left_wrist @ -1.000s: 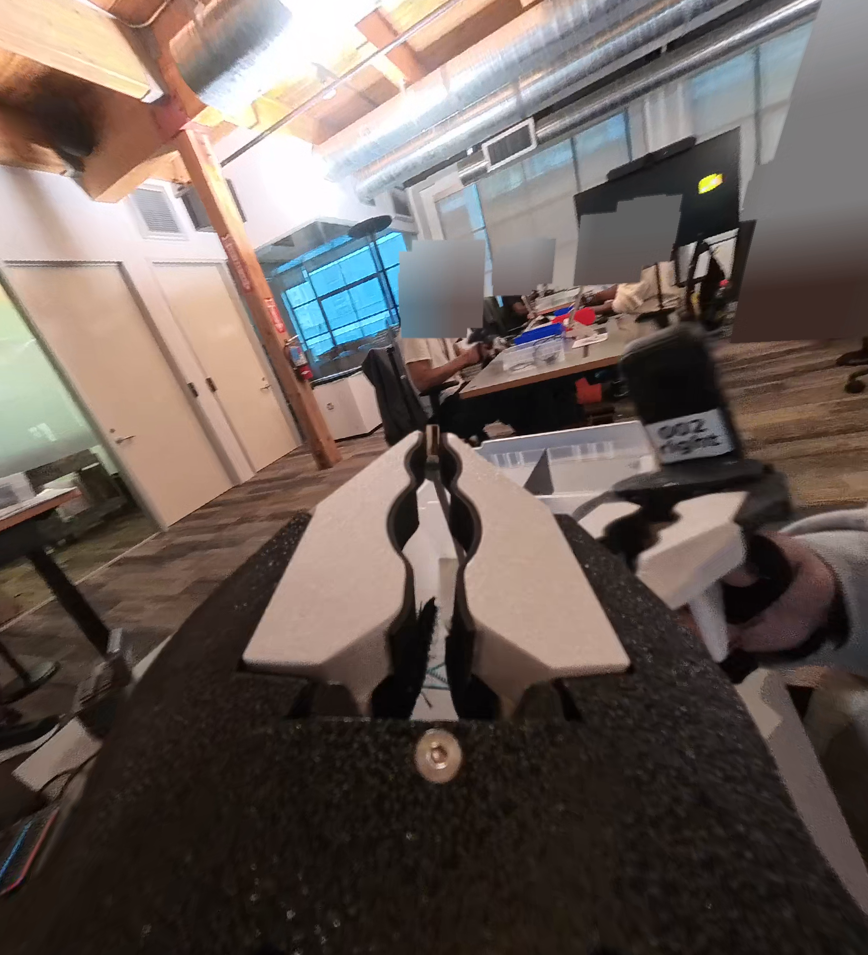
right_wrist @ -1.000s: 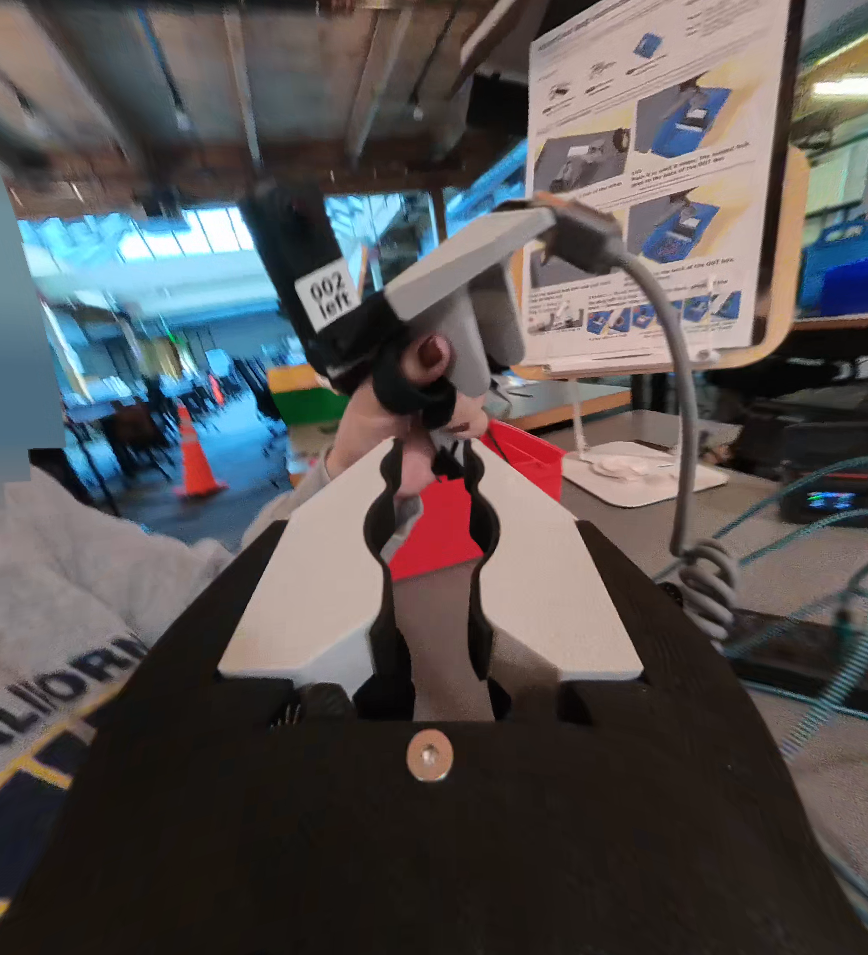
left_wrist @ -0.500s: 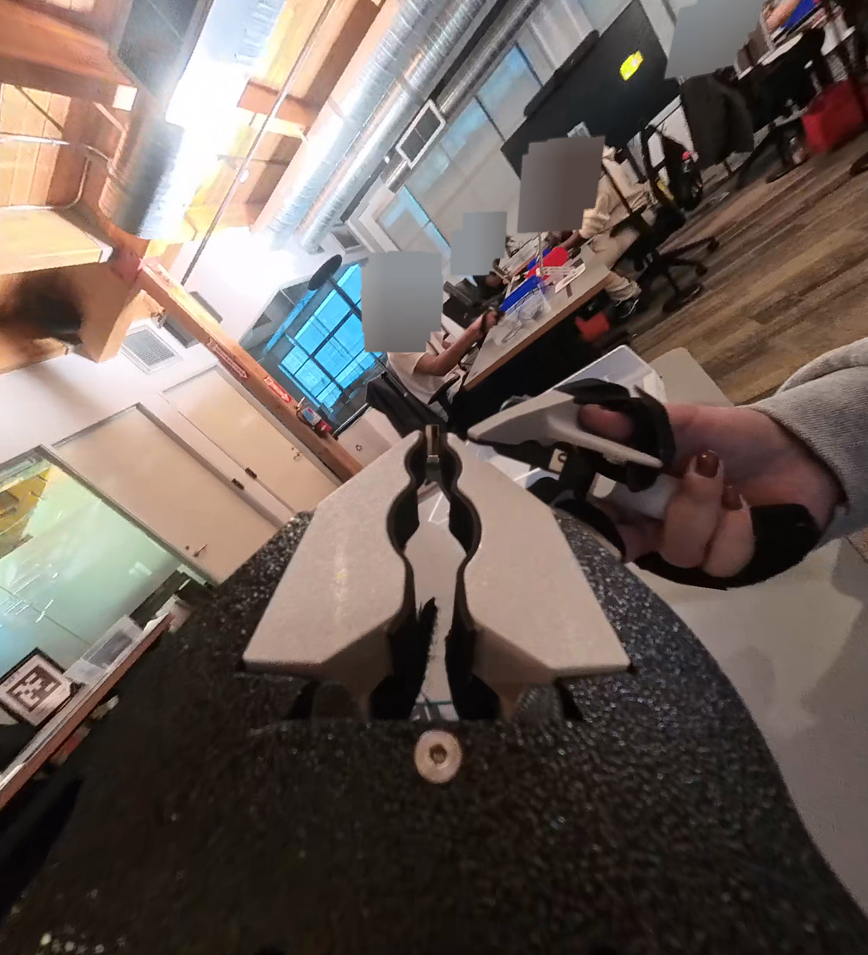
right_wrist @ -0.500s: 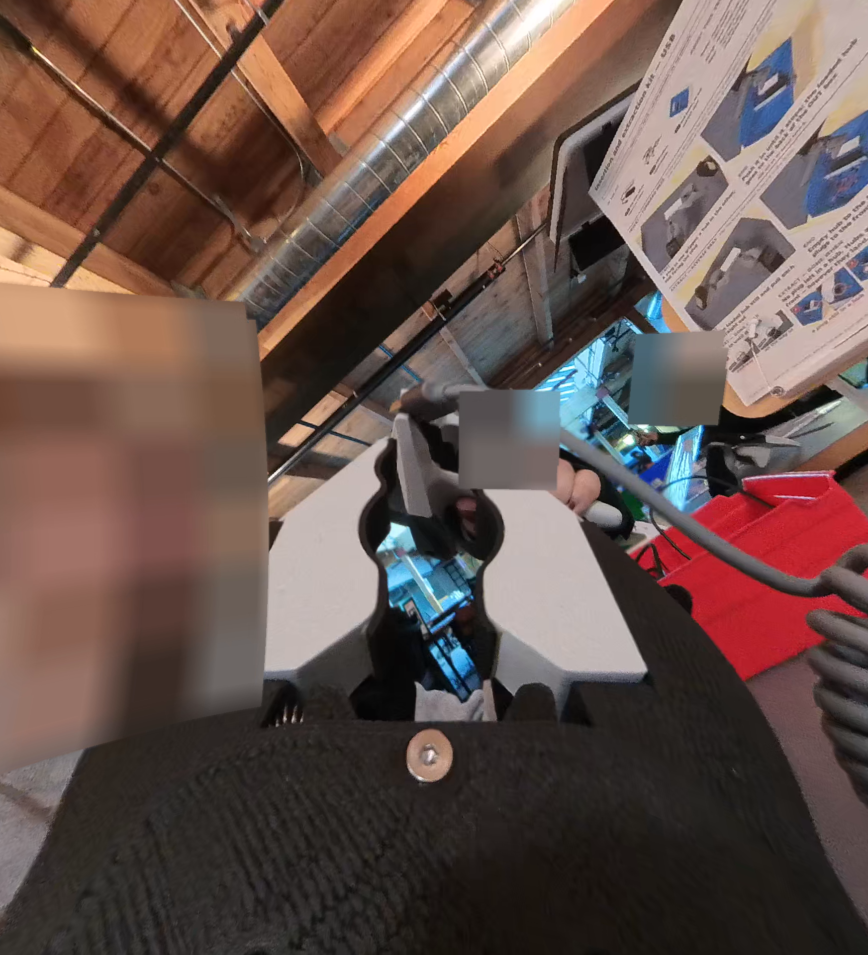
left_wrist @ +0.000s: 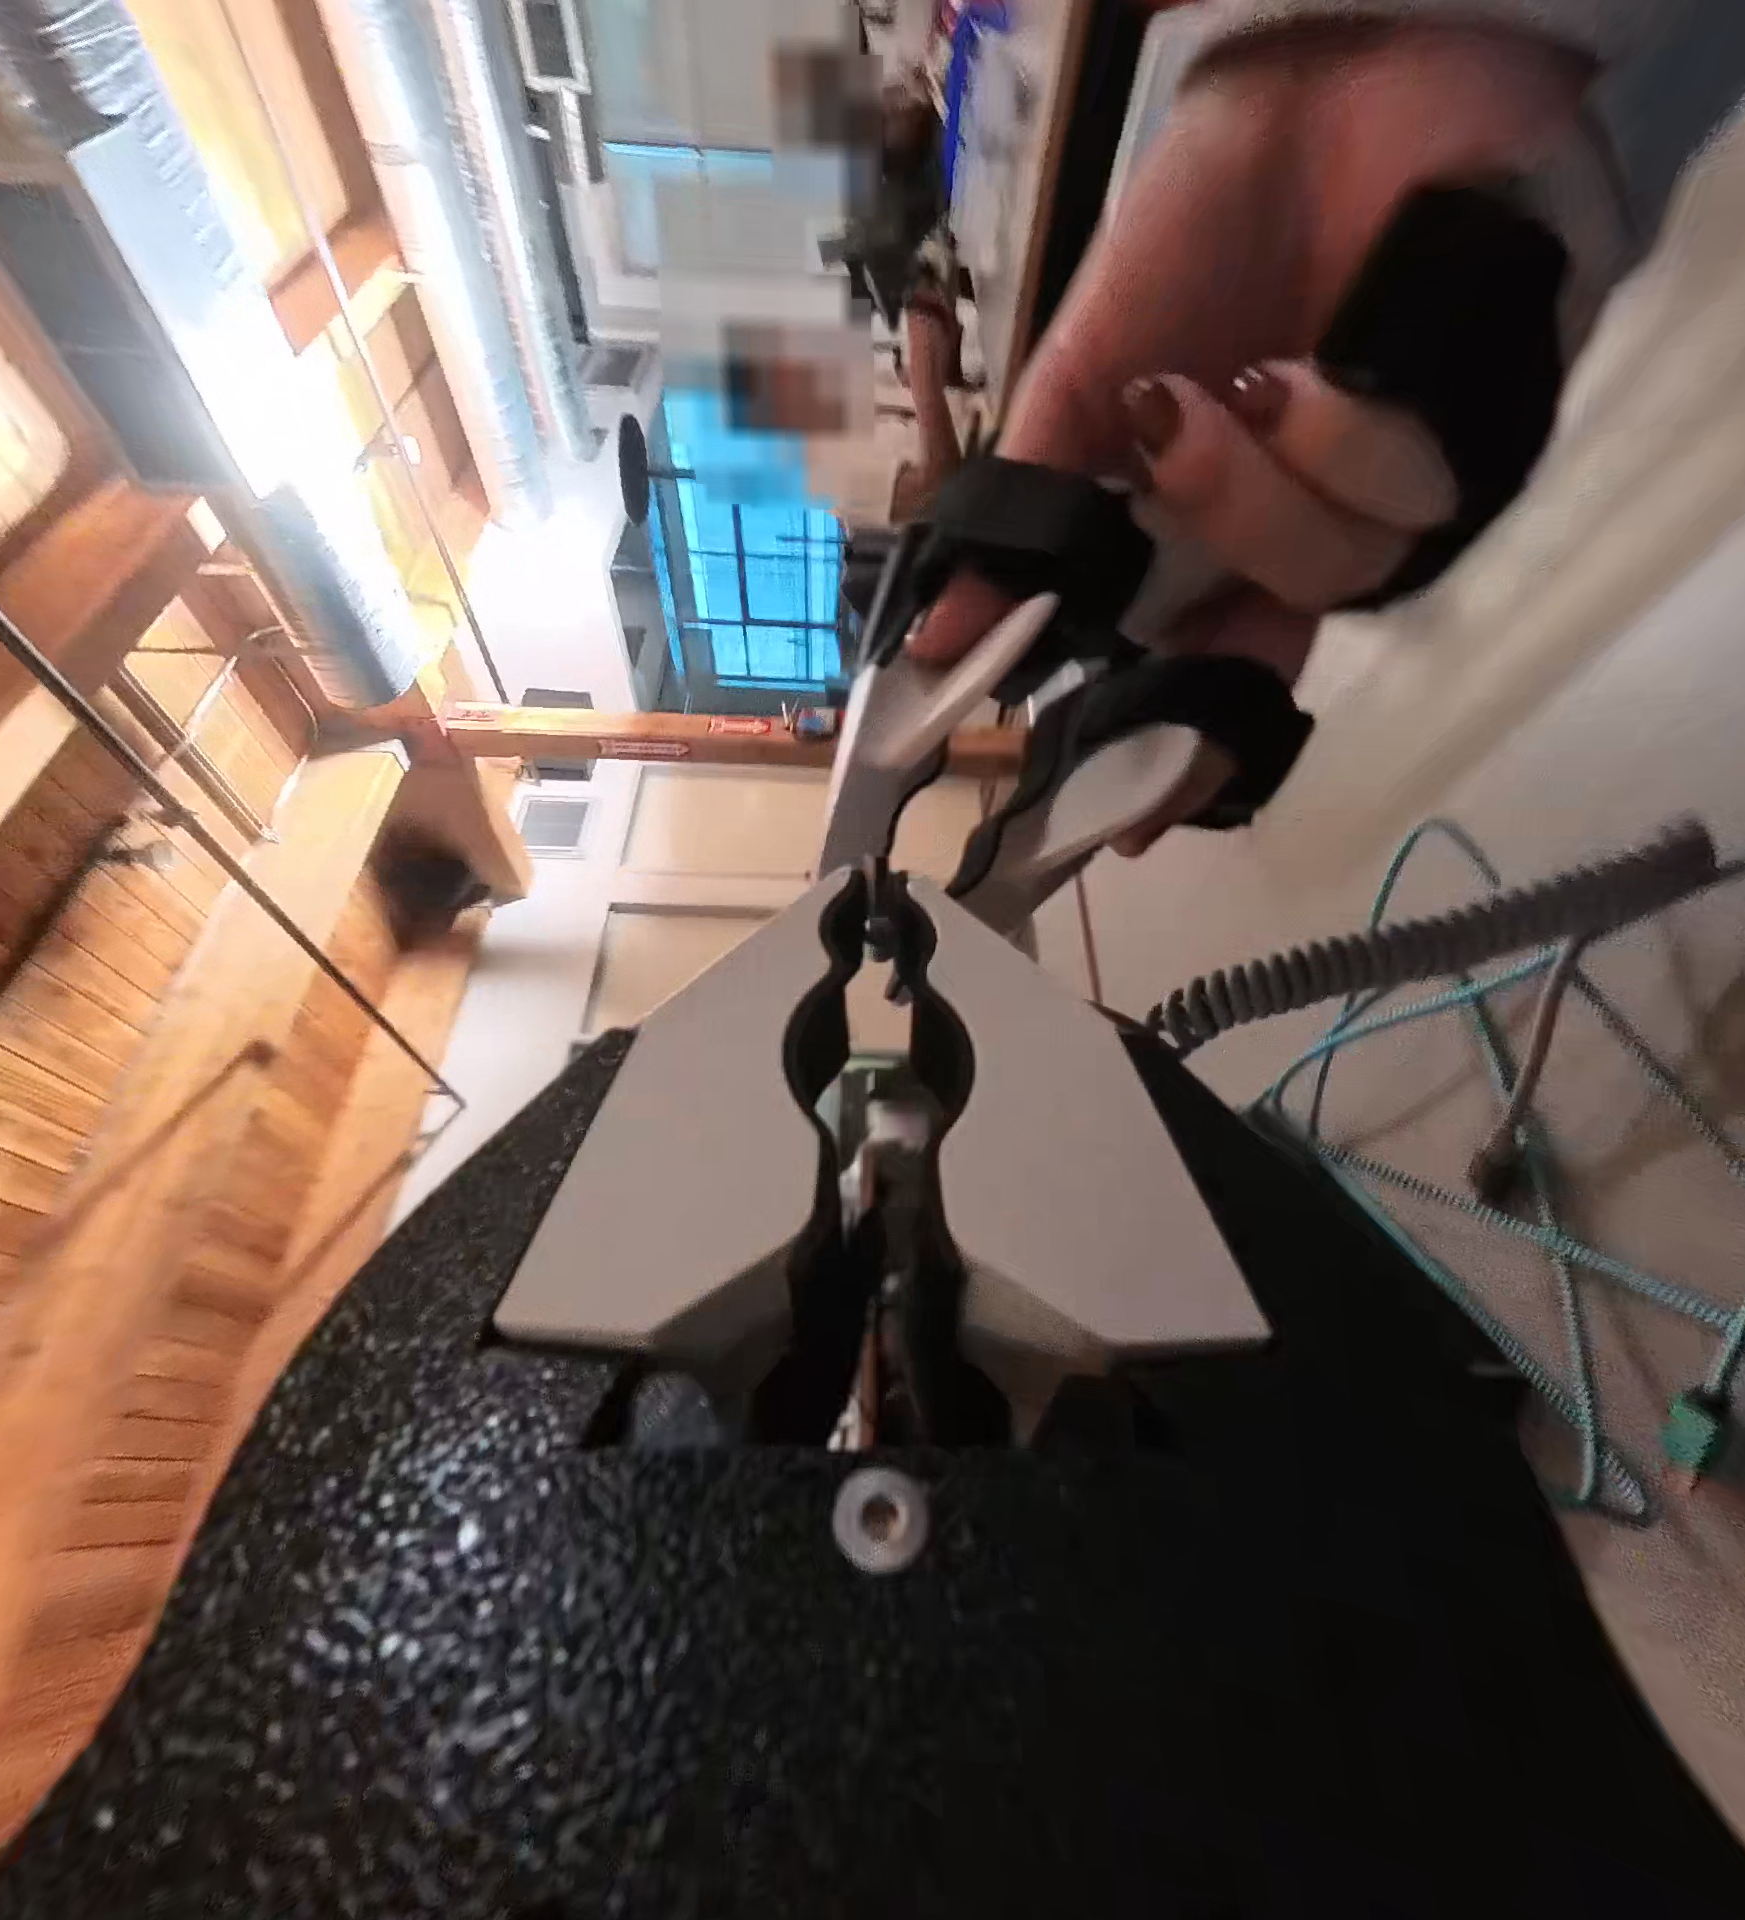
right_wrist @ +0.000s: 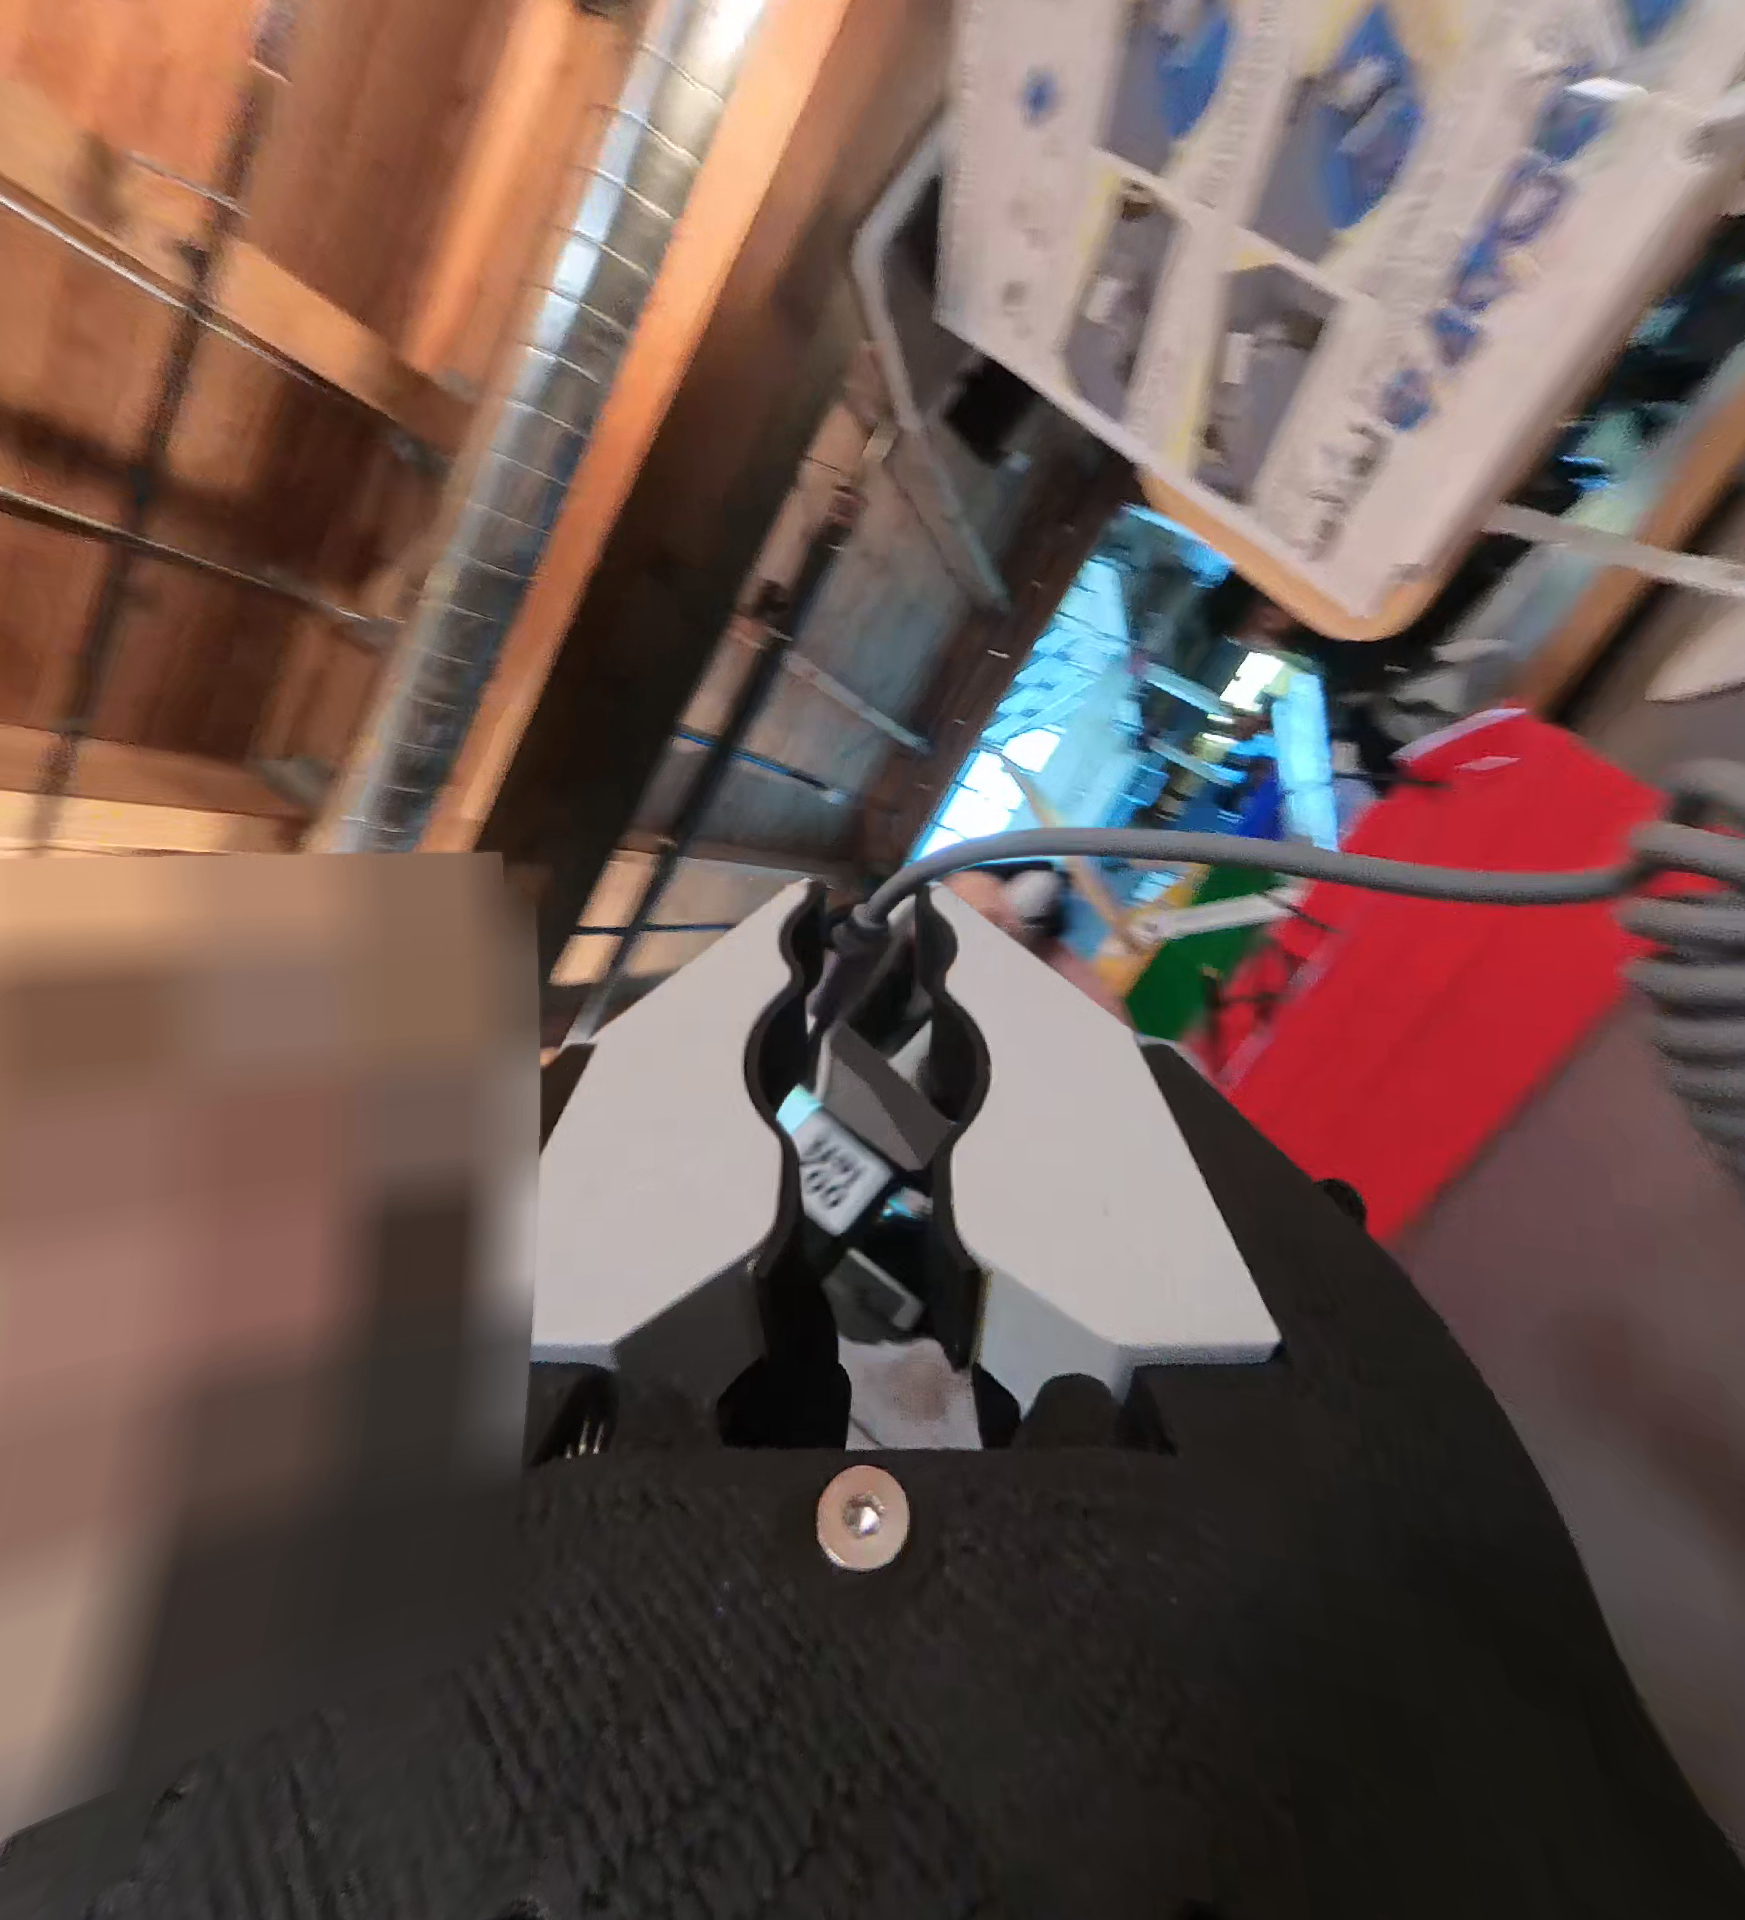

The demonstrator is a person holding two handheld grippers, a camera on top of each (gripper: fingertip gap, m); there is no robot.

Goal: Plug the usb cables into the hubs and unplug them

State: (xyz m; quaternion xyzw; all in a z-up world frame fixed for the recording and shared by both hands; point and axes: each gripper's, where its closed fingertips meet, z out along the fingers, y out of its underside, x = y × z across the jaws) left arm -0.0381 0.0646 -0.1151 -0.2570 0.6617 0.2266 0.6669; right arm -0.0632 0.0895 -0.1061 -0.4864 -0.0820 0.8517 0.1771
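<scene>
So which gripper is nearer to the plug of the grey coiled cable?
Left. The left gripper is shut on the plug; the right gripper hangs open just beyond it.

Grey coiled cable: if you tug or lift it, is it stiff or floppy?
Probably floppy: the grey coiled cable arcs loosely from the left gripper, whose jaws seem to pinch its plug end. The coils look drawn out, so it likely springs back when released. Seemingly light.

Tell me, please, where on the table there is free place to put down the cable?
Free: the pale table strip between the grey coiled cable and the right hand, and the patch past the green plug, at the picture's lower right. Crowded: the teal cables tangle between them.
</scene>
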